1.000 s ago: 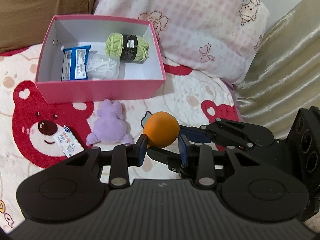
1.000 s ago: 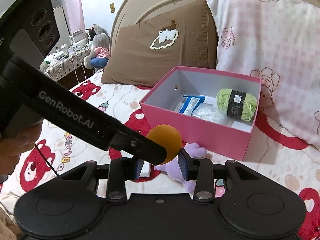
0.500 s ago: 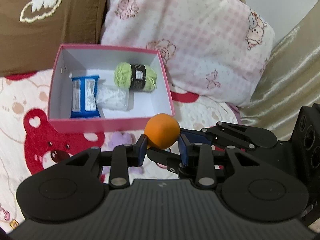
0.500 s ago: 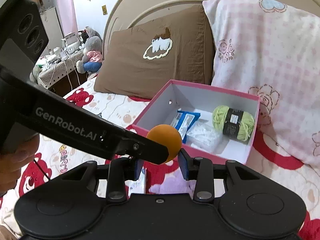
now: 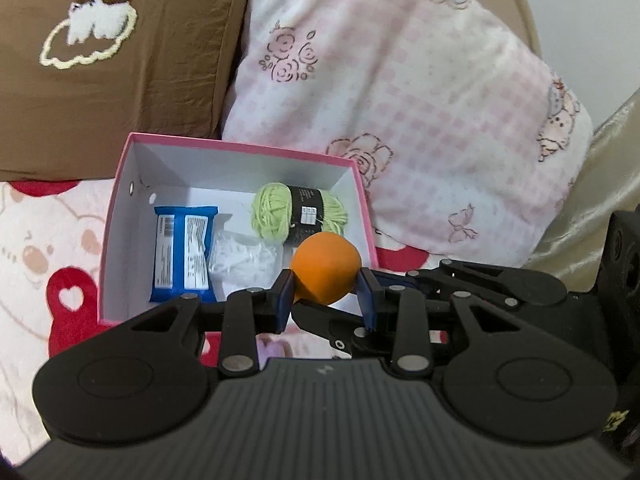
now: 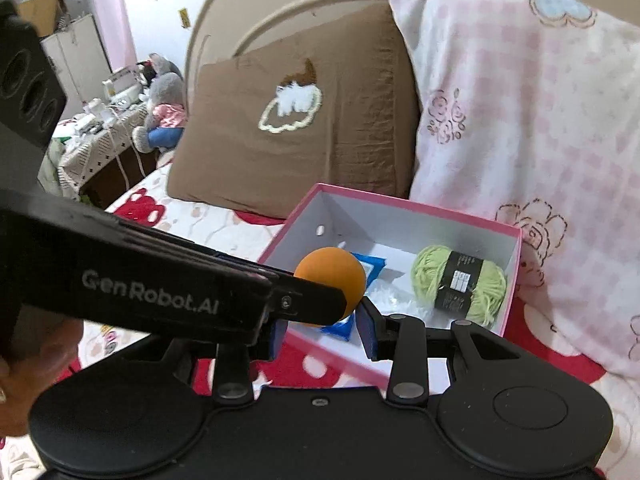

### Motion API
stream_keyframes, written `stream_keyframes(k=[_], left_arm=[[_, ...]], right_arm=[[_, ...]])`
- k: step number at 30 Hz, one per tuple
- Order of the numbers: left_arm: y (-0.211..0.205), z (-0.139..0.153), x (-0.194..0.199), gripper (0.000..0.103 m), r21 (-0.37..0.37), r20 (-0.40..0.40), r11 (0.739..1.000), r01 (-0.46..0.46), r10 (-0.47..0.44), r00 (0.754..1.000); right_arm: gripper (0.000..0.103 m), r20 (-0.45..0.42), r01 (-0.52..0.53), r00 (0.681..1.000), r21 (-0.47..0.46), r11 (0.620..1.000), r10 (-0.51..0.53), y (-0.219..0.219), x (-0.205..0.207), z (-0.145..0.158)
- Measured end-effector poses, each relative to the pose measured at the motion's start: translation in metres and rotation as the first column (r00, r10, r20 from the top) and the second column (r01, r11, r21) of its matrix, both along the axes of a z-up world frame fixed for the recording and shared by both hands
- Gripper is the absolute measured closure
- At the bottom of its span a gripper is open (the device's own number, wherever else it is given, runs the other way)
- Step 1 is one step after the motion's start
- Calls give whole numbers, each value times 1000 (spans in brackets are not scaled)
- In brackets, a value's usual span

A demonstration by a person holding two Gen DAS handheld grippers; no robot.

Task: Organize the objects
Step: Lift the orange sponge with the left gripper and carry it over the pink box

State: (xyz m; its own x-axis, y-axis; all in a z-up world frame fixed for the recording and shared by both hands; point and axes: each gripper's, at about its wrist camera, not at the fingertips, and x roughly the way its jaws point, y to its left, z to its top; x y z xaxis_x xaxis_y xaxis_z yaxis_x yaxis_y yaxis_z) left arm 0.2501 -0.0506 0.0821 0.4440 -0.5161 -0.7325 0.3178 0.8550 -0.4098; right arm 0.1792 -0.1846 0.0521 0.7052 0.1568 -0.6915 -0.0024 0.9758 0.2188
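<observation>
An orange ball [image 5: 325, 268] is held between the blue pads of both grippers at once. My left gripper [image 5: 325, 298] is shut on it, and my right gripper [image 6: 322, 330] is shut on it from the other side; the ball shows there too [image 6: 331, 280]. The ball hangs over the near right part of a pink box [image 5: 116, 184] on the bed. In the box lie a green yarn skein [image 5: 276, 216], a blue packet [image 5: 182, 252] and a clear bag of white bits [image 5: 244, 260].
A brown pillow [image 5: 112, 60] and a pink checked pillow [image 5: 400, 120] stand behind the box. A purple plush toy [image 5: 272, 350] lies on the bear-print bedspread [image 5: 36, 248] before the box, mostly hidden. A gold curtain [image 5: 600, 184] hangs at right.
Both grippers have carried the ball up and forward from above the bedspread to over the box. The purple toy has slid under the gripper body.
</observation>
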Motion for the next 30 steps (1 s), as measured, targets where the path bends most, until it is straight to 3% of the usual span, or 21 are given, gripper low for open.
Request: stream_keyframes(k=[5, 9, 13, 23, 30], left_arm=[[2, -29, 38, 71, -42, -72, 999, -22, 19, 997], [-9, -51, 64, 68, 16, -108, 1000, -13, 15, 994], [-12, -66, 83, 68, 48, -97, 998, -30, 35, 995], [-3, -109, 123, 69, -7, -140, 993, -115, 113, 984], [-3, -124, 135, 69, -11, -145, 992, -127, 124, 982]], right_arm=[[60, -51, -4, 999, -56, 998, 1, -7, 36, -19], [62, -109, -14, 994, -77, 997, 5, -13, 64, -39], [63, -105, -19, 994, -172, 985, 1, -6, 84, -53], [64, -122, -10, 993, -149, 989, -8, -20, 124, -91], [64, -123, 18, 992, -124, 992, -33, -28, 137, -108]])
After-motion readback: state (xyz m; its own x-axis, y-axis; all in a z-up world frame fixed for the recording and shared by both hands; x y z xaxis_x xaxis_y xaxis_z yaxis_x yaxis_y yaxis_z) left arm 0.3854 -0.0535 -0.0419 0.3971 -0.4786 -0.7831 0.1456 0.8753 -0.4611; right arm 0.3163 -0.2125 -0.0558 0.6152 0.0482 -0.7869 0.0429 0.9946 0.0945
